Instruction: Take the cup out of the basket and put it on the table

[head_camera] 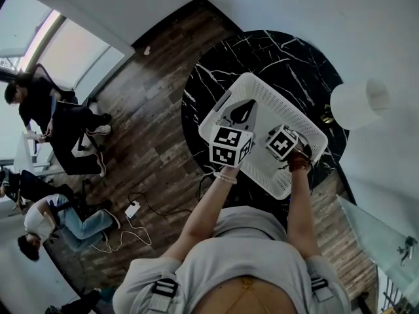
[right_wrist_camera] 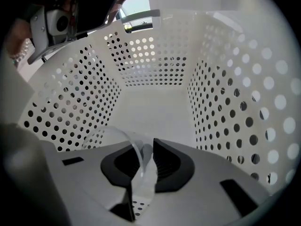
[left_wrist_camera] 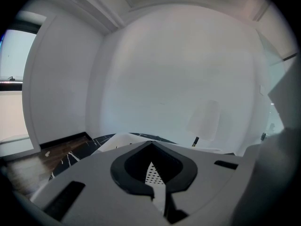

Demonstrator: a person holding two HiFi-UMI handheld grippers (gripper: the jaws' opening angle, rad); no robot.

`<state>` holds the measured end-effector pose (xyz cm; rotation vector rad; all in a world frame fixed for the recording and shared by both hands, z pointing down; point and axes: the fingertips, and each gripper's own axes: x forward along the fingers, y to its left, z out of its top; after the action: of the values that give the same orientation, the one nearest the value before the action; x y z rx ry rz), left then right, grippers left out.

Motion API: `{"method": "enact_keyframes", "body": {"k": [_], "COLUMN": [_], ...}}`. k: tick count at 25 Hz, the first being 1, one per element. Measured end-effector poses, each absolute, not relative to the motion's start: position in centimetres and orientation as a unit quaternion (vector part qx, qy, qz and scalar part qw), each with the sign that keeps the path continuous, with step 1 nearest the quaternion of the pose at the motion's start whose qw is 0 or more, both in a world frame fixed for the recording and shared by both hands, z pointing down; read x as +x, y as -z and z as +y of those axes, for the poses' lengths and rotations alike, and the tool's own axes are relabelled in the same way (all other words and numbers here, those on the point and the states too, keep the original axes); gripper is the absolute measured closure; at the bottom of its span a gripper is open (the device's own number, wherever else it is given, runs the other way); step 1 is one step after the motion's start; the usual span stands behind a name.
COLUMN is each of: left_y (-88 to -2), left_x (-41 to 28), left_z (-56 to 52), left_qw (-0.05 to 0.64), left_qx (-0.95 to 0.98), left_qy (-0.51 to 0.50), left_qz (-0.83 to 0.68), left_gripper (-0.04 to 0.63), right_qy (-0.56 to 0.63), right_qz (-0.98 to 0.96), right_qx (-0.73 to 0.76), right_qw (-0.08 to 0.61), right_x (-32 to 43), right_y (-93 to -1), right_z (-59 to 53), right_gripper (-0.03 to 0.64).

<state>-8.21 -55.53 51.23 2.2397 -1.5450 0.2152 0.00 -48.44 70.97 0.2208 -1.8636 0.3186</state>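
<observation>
The cup (right_wrist_camera: 140, 175) was not yet out of the basket (right_wrist_camera: 155, 65); lifting it out and setting it on the counter (head_camera: 275, 57) remained. At the lower centre of its view, the right claw (right_wrist_camera: 146, 153) was clamped on the clear cup's wall. The left claw (left_wrist_camera: 151, 145) hovered above the basket, closed and empty.

basket (right_wrist_camera: 80, 102): white, round-hole perforation all over | counter (head_camera: 262, 51): black marble, white veining | floor (head_camera: 150, 110): dark brown wood planks | cup (right_wrist_camera: 124, 138): clear, colourless | right tongs (right_wrist_camera: 146, 150): grey shell, black ribbed pads (right_wrist_camera: 171, 164)
</observation>
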Motion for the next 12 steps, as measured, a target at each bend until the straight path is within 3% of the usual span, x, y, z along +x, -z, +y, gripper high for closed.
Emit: {"method": "enact_keyframes", "body": {"k": [12], "left_y": [-50.6], "left_x": [-8.9], "left_z": [-55.15], "left_qw": [0.201], "left_qx": [0.802], "left_qy": [-0.071], "left_qz": [-0.558], "left_gripper": [0.589], "right_qy": [-0.091], "right_qz": [-0.789], "right_qx": [0.115], "right_qw": [0.597], "right_x": [0.59], "right_y": [-70.63], "right_z": [-48.79], "right_gripper": [0.588]}}
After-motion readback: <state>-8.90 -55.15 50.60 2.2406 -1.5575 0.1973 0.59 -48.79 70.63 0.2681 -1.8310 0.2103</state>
